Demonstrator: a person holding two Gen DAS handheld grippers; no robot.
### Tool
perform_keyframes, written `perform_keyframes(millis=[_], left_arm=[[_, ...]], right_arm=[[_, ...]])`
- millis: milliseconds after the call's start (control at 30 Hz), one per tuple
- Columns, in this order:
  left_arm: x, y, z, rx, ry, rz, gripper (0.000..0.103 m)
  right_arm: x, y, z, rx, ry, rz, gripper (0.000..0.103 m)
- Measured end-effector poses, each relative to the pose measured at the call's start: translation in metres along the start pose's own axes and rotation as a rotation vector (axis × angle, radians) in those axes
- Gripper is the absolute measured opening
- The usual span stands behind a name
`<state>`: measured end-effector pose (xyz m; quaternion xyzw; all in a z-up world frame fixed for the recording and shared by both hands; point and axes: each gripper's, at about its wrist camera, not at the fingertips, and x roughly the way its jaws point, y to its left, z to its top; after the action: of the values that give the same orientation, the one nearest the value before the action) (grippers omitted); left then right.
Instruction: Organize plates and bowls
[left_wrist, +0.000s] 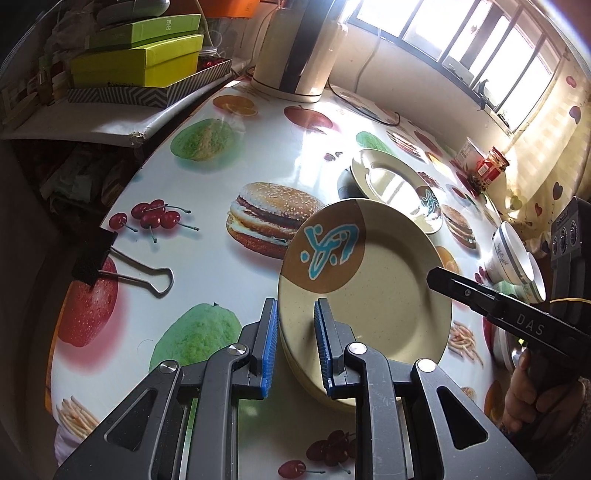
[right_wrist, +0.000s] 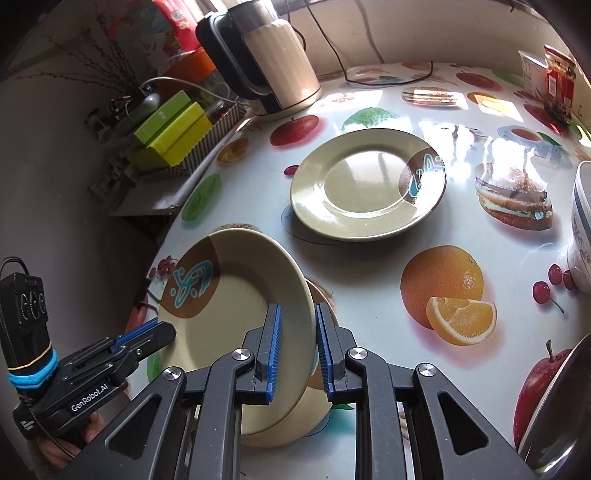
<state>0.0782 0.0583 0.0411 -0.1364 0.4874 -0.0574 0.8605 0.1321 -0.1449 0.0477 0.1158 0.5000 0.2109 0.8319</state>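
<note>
The round cream plate with a brown patch and blue squiggle (left_wrist: 364, 291) is held up, tilted, above the bench (left_wrist: 207, 155), and it is gripped from both sides. The left gripper (left_wrist: 295, 343) is closed on the near rim, with its blue fingers (left_wrist: 269, 347) pressed on either face of the plate. The right gripper (right_wrist: 297, 350) is closed on the opposite rim in the same way. Two grips are probably used so that the wide plate does not swing or slip. Under the rim a second cream edge can be seen, so more than one plate may be held together; this cannot be told for sure. A second cream plate of the same kind (right_wrist: 364, 188) is lying flat on the bench, further back and well apart from the held one. It is likely the place where the held plate is meant to be stacked. A white bowl with a grey band (left_wrist: 517, 258) is seen at the right side of the bench. The bench is covered by a shiny white cloth printed with burgers, cherries, apples and oranges. A black binder clip (left_wrist: 110, 262) is lying on it. A cream electric kettle (right_wrist: 273, 62) and green boxes (left_wrist: 140, 62) are kept at the back, and bright light is let in through a window (left_wrist: 472, 40).
</note>
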Motion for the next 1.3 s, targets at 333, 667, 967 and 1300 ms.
perform_keyframes(millis=[333, 667, 967, 1300], left_arm=[[0.003, -0.003, -0.008, 0.008, 0.016, 0.004, 0.021], [0.006, -0.003, -0.012, 0.008, 0.028, 0.007, 0.021], [0.01, -0.002, -0.014, 0.005, 0.035, 0.008, 0.021], [0.01, -0.003, -0.014, 0.012, 0.033, 0.011, 0.021]], right_arm=[[0.0, -0.006, -0.012, 0.019, 0.012, -0.007, 0.019], [0.003, -0.006, -0.016, 0.021, 0.021, -0.014, 0.019], [0.004, -0.006, -0.017, 0.019, 0.021, -0.023, 0.019], [0.004, -0.005, -0.019, 0.005, 0.011, -0.053, 0.019]])
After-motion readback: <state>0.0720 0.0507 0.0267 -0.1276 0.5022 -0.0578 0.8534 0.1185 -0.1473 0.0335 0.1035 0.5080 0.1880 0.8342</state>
